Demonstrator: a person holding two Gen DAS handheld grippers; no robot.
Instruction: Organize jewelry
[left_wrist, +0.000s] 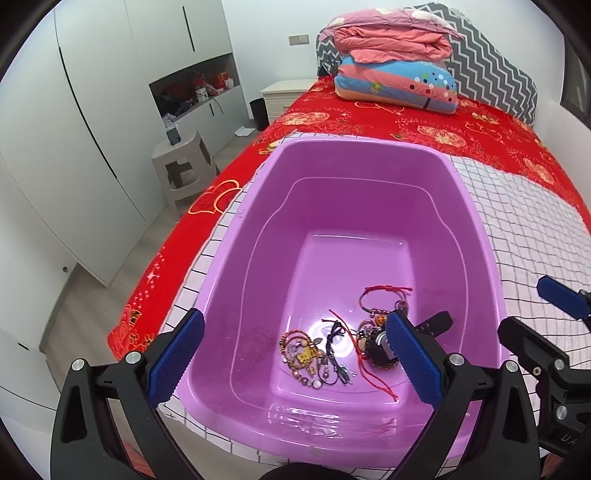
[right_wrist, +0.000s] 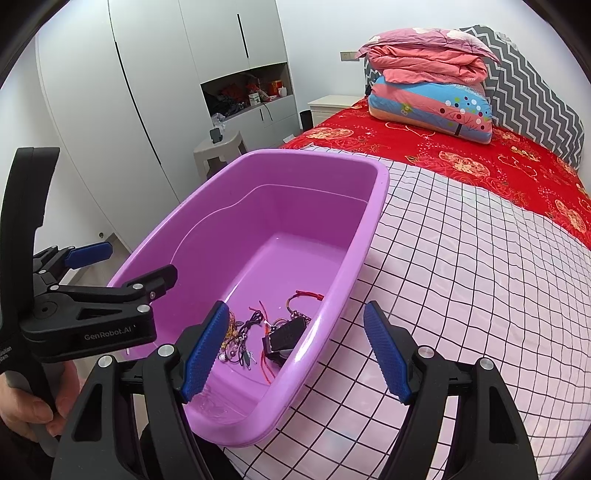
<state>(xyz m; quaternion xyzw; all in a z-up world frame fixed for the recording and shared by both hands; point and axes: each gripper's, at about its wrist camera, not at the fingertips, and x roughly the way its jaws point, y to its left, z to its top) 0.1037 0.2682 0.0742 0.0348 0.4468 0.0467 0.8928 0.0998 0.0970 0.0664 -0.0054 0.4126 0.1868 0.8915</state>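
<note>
Left wrist view looks down into a purple tub (left_wrist: 369, 177) set on a white checked cloth (left_wrist: 535, 229) on a bed with a red cover (left_wrist: 443, 125). The jewelry (left_wrist: 332, 347) lies in a loose heap on the tub's floor at the near end: a beaded bracelet (left_wrist: 299, 350), a black cord (left_wrist: 334, 332), a red string bracelet (left_wrist: 384, 291) and a black watch (left_wrist: 380, 347) with its strap toward the right wall. The left gripper (left_wrist: 295, 362) hangs over the near rim, its blue fingers (left_wrist: 177, 354) spread wide with nothing between them. In the right wrist view, the right gripper (right_wrist: 295, 350) hangs over the tub's near right corner, its fingers (right_wrist: 384, 350) released as well, one over the tub and one over the cloth. A hand (right_wrist: 26, 406) holds the left gripper's handle. Folded quilts (left_wrist: 395, 59) are stacked at the head of the bed.
</note>
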